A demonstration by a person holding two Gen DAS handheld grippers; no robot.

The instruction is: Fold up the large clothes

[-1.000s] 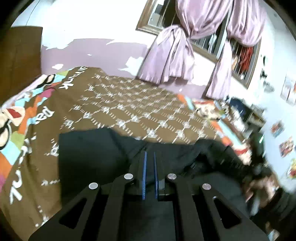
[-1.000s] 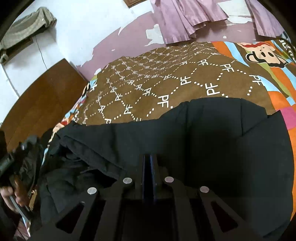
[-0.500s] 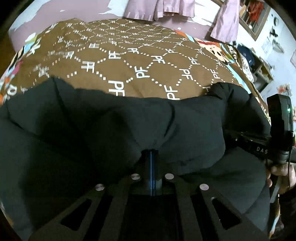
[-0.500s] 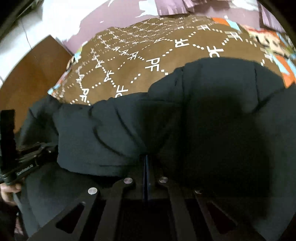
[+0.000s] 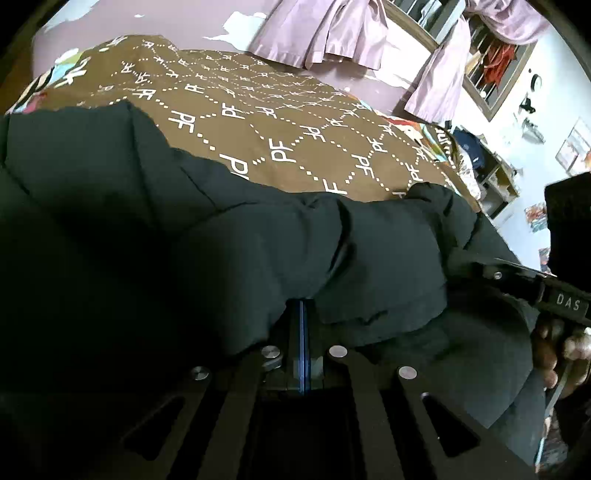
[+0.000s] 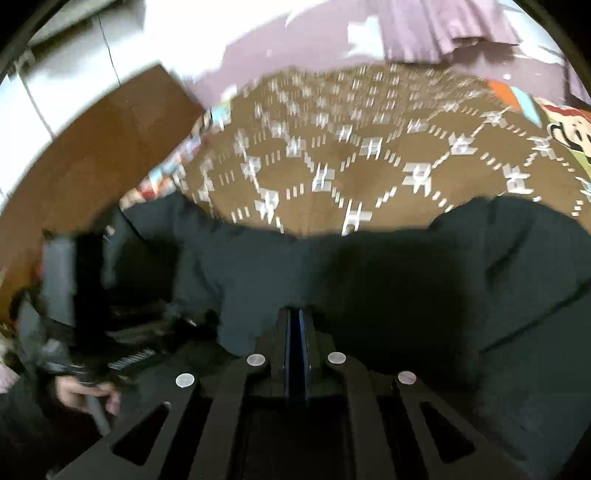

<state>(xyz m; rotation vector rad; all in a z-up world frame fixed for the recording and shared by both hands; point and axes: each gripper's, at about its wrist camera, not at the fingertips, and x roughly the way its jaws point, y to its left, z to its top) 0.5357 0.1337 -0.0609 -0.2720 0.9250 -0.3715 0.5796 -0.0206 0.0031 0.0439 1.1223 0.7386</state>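
Left gripper (image 5: pixel 302 314) pinching black jacket (image 5: pixel 184 240) fold, right gripper (image 6: pixel 295 321) likewise – on brown bedspread (image 5: pixel 295 140)

A bed (image 5: pixel 295 122) is covered by a brown spread patterned with white "PF" diamonds. Pale purple curtains (image 5: pixel 325 33) are hung at 12 o'clock over a barred window (image 5: pixel 491 74) — peeling mauve-and-white wall (image 5: pixel 207 22) behind. A wooden headboard (image 6: pixel 96 147) is seen at 9 o'clock.

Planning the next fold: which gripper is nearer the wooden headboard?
Left. The left gripper grips the black jacket on the wooden headboard side; the right gripper grips it farther along, away from the board.
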